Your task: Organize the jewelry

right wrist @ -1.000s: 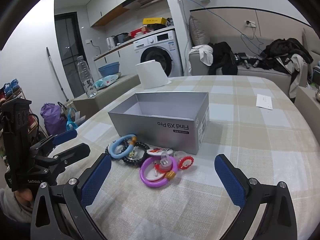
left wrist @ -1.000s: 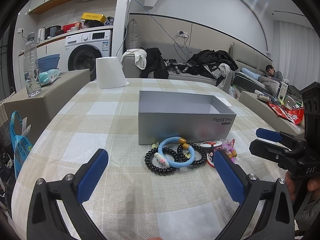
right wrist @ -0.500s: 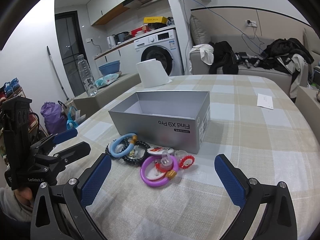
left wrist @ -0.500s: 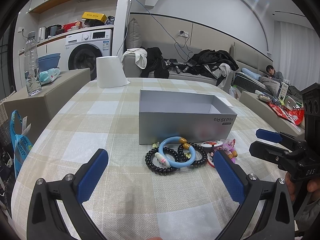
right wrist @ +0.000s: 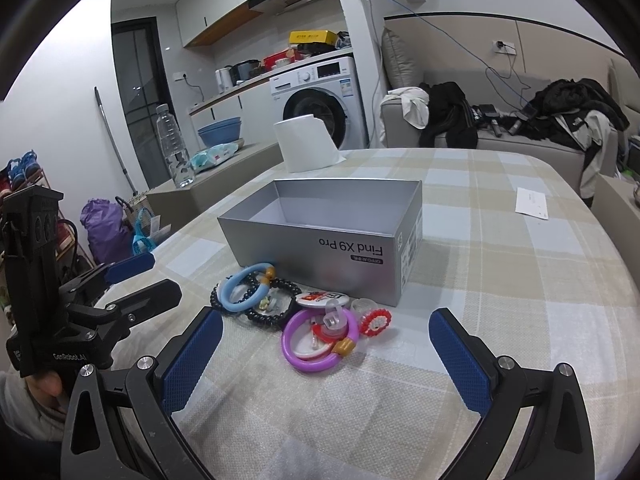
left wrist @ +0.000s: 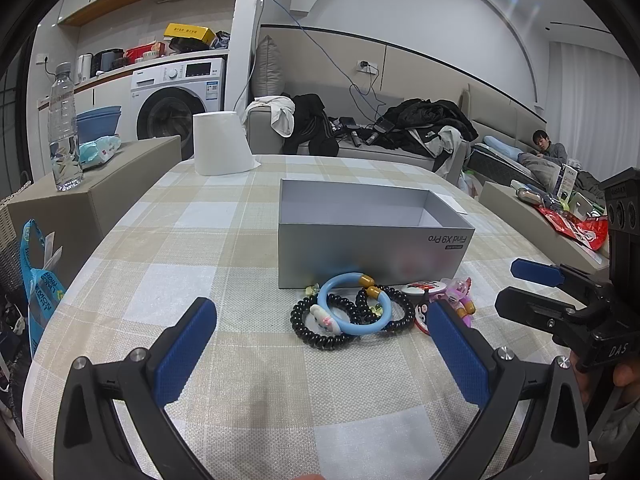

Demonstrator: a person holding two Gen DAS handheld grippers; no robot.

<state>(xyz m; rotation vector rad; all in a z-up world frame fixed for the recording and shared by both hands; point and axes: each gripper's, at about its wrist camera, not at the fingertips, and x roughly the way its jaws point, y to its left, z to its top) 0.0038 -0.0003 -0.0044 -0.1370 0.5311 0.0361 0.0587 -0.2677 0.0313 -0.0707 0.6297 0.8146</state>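
Both the left hand-held gripper point(left wrist: 322, 354) and the right hand-held gripper point(right wrist: 326, 354) are spread, empty. The bracelets point(left wrist: 352, 314) lie mid-frame against the grey box point(left wrist: 374, 236); the right gripper's finger hides the pink charms point(left wrist: 460, 298) partly.

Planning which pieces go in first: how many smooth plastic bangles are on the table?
2. The blue bangle lies on the black bead bracelets before the grey box; the purple bangle lies nearer the right claw. Others may be hidden.
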